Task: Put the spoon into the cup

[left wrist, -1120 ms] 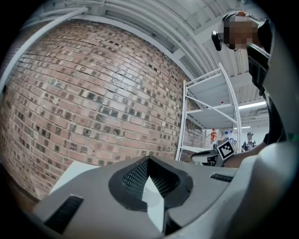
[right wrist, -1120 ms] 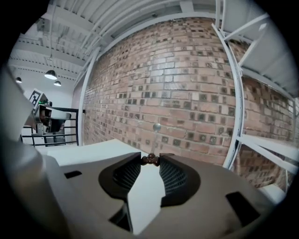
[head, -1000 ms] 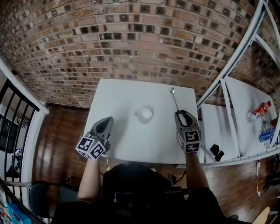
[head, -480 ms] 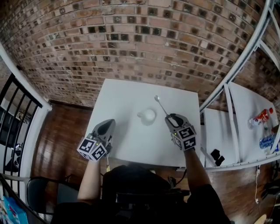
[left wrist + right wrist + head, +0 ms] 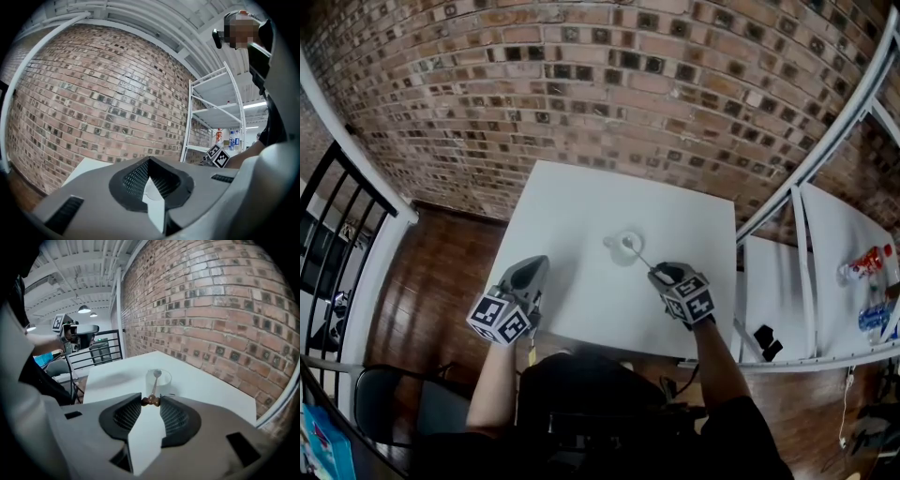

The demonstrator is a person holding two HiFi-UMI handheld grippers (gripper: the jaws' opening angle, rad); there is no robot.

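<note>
**Hidden or unclear.** In the right gripper view the cup's (image 5: 165,380) lower wall is cut off behind the tongs' grey body. The spoon's (image 5: 155,382) bowl lies at the cup's mouth, apparently just inside the rim, though the head view is too small to confirm. In the left gripper view the tongs' own body hides most of the worktop.

**Edges and room.** Worktop (image 5: 572,211): square, backed by a brick wall (image 5: 581,84), with a white shelf rack (image 5: 811,159) off its right edge. The cup (image 5: 622,253) stands near the middle, well in from every edge. Left tongs (image 5: 533,262) sit at the near left corner, well apart from the cup. Right tongs (image 5: 657,273) sit just beside it, toward the near right corner.

**Materials and shapes.**
- Cup: pale, translucent, cylindrical.
- Spoon (image 5: 640,256): thin, metallic, with a brownish handle end.
- Right tongs (image 5: 151,401): clenched on that handle end, tilted down toward the cup.
- Left tongs (image 5: 150,161): pads pressed together, grasping nothing.
- Both tongs: grey body, dark ribbed pads.
</note>
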